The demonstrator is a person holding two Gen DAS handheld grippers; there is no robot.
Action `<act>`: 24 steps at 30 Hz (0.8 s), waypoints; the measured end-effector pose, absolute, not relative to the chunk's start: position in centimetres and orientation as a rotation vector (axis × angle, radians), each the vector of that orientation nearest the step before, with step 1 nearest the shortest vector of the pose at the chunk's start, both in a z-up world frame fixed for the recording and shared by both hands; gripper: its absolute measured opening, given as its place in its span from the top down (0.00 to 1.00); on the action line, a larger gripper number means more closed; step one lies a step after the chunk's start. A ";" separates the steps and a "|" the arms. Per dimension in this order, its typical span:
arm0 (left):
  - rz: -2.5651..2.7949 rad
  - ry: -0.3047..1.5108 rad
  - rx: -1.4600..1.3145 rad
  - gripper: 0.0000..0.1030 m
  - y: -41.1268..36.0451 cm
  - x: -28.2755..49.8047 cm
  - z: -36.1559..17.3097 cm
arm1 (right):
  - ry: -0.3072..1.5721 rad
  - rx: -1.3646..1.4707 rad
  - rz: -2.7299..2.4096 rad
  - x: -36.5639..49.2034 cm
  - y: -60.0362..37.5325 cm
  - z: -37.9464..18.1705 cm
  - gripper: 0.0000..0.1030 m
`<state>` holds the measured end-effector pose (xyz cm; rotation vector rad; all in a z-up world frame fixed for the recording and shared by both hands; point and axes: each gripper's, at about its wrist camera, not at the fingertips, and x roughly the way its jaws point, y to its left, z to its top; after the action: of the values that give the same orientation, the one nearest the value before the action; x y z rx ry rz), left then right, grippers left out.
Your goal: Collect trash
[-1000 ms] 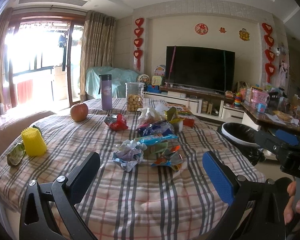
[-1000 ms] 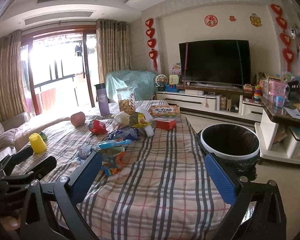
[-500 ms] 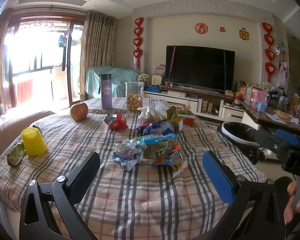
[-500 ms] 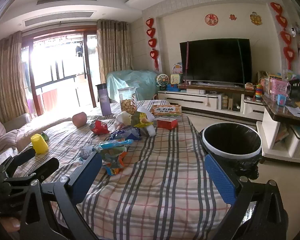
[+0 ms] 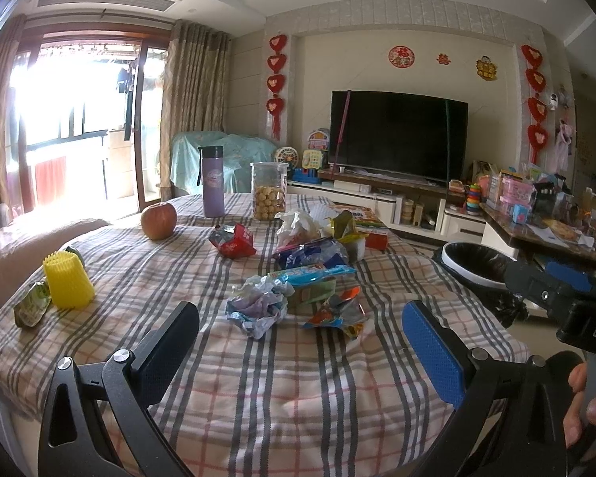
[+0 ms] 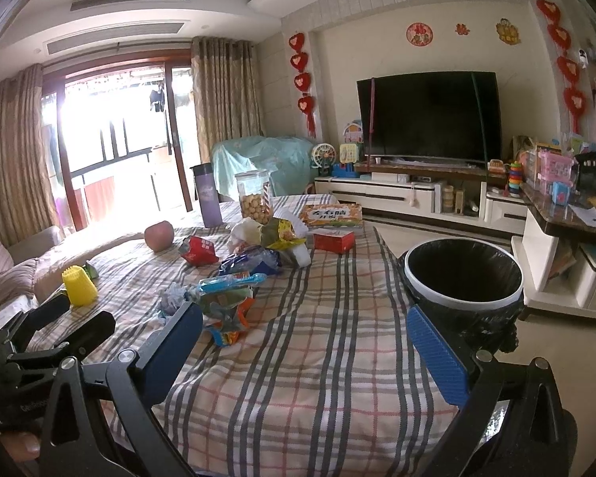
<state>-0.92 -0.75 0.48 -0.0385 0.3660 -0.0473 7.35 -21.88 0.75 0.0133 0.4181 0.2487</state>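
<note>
Crumpled wrappers lie mid-table on the plaid cloth: a pale crumpled wrapper [image 5: 258, 307], an orange foil wrapper [image 5: 337, 312], a teal packet [image 5: 312, 274], a blue bag [image 5: 310, 252], a red wrapper [image 5: 234, 240]. They also show in the right wrist view [image 6: 226, 302]. A black-lined trash bin [image 6: 463, 278] stands off the table's right side. My left gripper [image 5: 300, 342] is open and empty, just short of the pale wrapper. My right gripper [image 6: 304, 344] is open and empty over the table's near right part.
An apple [image 5: 159, 220], a purple bottle [image 5: 212, 181], a snack jar [image 5: 269, 190], a yellow cup [image 5: 68, 285] and a green packet [image 5: 31, 308] sit on the table. Boxes [image 6: 331, 216] lie at the far end. A side counter [image 6: 568, 218] stands right.
Both grippers have drifted slightly; the right one has moved a little forward toward the bin and table. Nothing has been taken hold of.
</note>
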 end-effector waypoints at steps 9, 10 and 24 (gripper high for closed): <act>-0.024 0.390 -0.070 0.01 0.5 -0.4 -0.4 | 0.476 0.026 0.278 8.3 -21.6 -0.6 0.00; -0.020 0.396 -0.074 0.01 0.6 -0.3 -0.5 | 0.481 0.025 0.283 8.3 -21.5 -0.8 0.00; 0.012 0.465 -0.095 0.01 2.4 3.3 -1.7 | 0.584 0.069 0.367 11.4 -20.0 -2.6 0.00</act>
<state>3.28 2.40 -1.68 -0.0952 0.4654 0.0116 11.39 -20.03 -2.65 0.0693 0.5841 0.3665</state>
